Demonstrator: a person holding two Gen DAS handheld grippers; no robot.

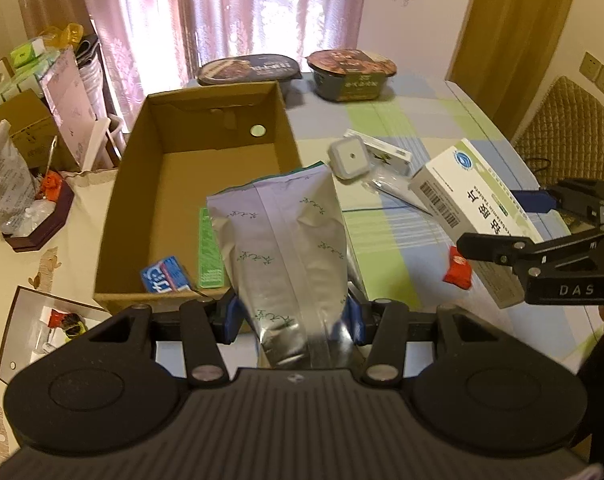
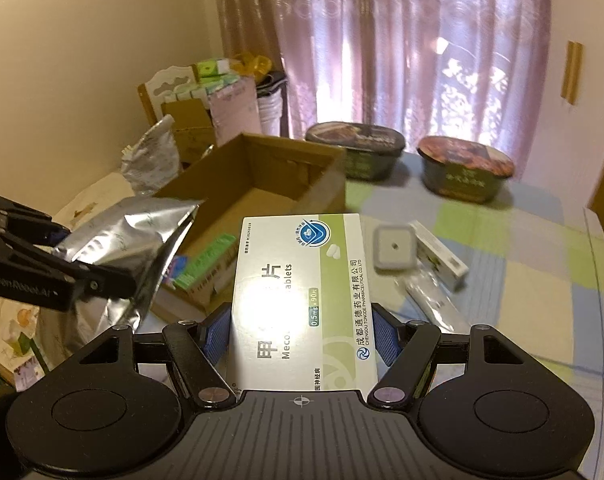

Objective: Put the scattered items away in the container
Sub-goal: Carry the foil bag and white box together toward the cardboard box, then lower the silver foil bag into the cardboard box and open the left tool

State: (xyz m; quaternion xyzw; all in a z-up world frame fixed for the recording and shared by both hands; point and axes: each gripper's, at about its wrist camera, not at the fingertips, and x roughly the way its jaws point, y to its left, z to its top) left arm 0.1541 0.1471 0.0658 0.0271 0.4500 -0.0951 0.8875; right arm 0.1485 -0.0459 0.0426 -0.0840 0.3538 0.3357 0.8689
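Mid-carry toward the cardboard box (image 1: 205, 168): left gripper (image 1: 291, 314) jaws pinching a silver foil pouch (image 1: 285, 240) above its near rim, right gripper (image 2: 299, 330) jaws clamping a white tablet carton (image 2: 302, 300) beside it, next needing lowering inside and release.

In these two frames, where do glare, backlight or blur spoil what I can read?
Right wrist view: a glare patch washes out the middle of the print on the tablet box; the noodle bowls look soft. Left wrist view: the backlit curtain blows out; the foil pouch shows reflections near the left gripper. Both views bend at the edges.
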